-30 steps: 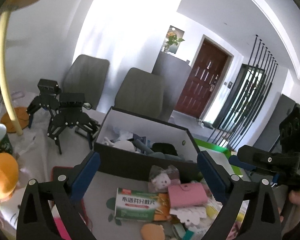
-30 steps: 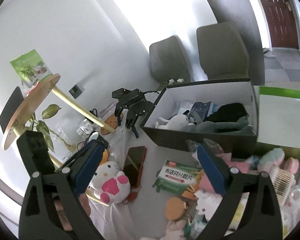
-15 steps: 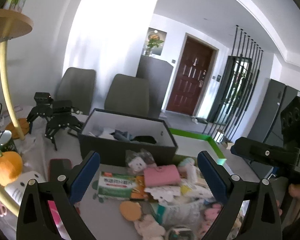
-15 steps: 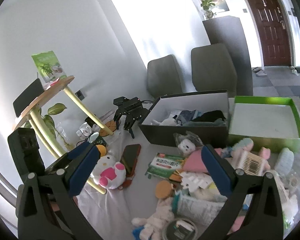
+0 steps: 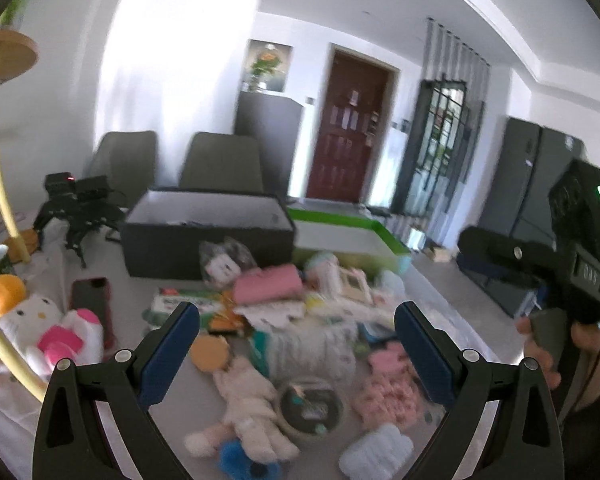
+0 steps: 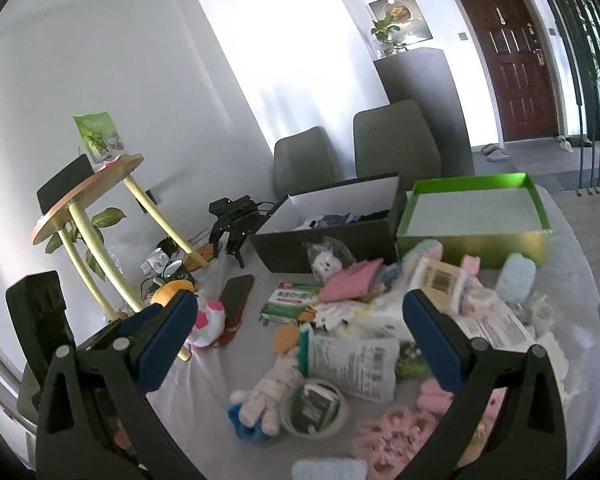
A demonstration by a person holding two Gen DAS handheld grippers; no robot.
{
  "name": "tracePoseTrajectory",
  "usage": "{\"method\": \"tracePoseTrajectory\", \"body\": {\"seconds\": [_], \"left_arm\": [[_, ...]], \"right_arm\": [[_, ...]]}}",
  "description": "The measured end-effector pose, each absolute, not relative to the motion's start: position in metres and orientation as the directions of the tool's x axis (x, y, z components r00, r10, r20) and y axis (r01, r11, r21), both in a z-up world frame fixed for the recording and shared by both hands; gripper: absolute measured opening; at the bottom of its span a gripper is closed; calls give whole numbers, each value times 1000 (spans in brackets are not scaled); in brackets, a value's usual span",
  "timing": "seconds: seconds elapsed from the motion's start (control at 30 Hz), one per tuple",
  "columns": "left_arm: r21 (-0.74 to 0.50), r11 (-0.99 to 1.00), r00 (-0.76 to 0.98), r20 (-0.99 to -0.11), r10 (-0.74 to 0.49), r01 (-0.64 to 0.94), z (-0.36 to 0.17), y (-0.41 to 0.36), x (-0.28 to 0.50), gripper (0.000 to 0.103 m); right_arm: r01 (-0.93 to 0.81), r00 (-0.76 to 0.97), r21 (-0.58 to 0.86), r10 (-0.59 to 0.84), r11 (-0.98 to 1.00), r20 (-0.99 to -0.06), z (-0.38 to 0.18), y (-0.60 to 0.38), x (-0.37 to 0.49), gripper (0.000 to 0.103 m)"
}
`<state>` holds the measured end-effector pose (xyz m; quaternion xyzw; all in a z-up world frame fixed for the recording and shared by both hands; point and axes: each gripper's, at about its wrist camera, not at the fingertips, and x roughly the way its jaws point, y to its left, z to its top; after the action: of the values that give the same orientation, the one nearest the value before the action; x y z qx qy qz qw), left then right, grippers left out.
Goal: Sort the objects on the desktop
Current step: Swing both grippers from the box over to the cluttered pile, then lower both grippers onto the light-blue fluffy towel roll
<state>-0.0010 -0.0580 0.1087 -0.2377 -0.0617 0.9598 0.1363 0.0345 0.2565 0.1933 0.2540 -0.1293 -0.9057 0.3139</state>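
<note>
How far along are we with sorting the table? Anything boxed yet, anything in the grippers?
Done: a few items already lie in the black box; the green box looks empty.
In hand: nothing. The left gripper and right gripper are both open and empty above the pile.
Left: nearly everything, including the pink wallet, medicine box, cream plush toy, round tin and red phone.

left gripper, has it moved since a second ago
Yes. The left gripper has pulled back from the dark box: the box looks smaller and farther, with more clutter in front of it now in view.
</note>
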Motion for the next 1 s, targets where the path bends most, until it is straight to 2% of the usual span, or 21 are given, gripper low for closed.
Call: {"method": "tracePoseTrajectory", "body": {"seconds": [0.23,0.4,0.67,1.0], "left_arm": [[-205,-936,-789,-503,352,-287,67,-34,12,98],[-260,-919,-759,-521,391,-295,41,-28,25,98],[-282,-920,-730,-562,389,-273,10,-18,41,98],[-351,-905,-674,-610,416,-241,-19,-9,40,98]], "right_arm": [[534,-661,416,-670,-736,-338,154,277,61,103],[534,-638,430,-680,-728,-360,123,283,72,103],[495,-621,438,-658,-751,-427,76,293,93,99],[468,-572,451,-650,-760,-501,46,295,91,78]]}}
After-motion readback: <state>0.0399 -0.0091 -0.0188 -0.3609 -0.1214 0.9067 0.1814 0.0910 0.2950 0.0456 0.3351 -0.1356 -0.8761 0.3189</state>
